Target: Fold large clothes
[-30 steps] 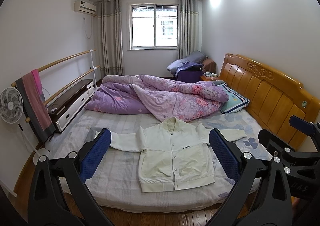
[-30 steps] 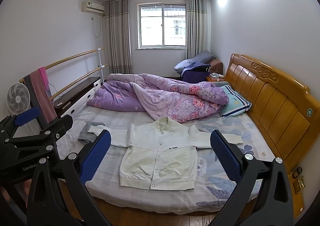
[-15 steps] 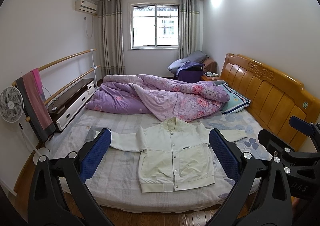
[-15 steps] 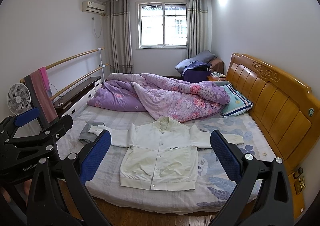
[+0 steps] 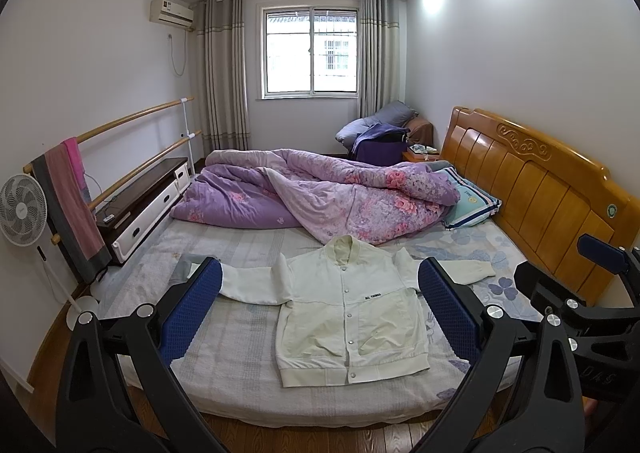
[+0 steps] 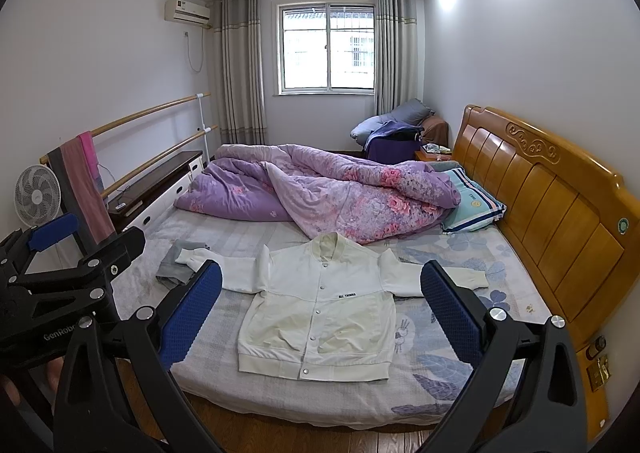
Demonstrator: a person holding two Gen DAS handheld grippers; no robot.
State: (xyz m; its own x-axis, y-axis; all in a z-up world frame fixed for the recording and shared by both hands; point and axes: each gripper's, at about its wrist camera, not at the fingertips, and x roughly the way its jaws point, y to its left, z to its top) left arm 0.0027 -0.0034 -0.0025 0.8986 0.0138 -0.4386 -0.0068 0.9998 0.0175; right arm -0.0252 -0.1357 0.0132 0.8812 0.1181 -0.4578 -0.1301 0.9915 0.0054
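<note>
White jacket [image 5: 348, 305] spread flat and face up on the near half of the bed [image 5: 240, 365], front snapped shut, collar toward the rumpled purple quilt [image 5: 320, 193], hem toward the near mattress edge; both sleeves stretched out sideways, one cuff resting on a small grey cloth [image 6: 176, 265], the other pointing toward the wooden headboard [image 6: 560, 205]. Left gripper [image 5: 319, 309] held above the floor short of the bed, jaws spread wide, nothing between the blue pads [image 5: 192, 309]; right gripper [image 6: 320, 311] likewise wide apart and empty, level with its neighbour; both well apart from the fabric. No fold begun yet, judging by the flat layout.

Probably soft, limp and light; thick enough at the ribbed hem and cuffs to give a firm pinch, thin and prone to slide over the sheet elsewhere; likely to sag and bunch if lifted from a single point. Best taken at two spots together: a cuff or shoulder seam for turning a sleeve in across the chest, then the two hem corners for bringing the bottom up to the collar. Snaps down the front perhaps a stiff line, so a fold along it may resist. Risk of pinching the sheet along with the cloth if the pads come down too deep; a shallow bite at the edge looks safer.
</note>
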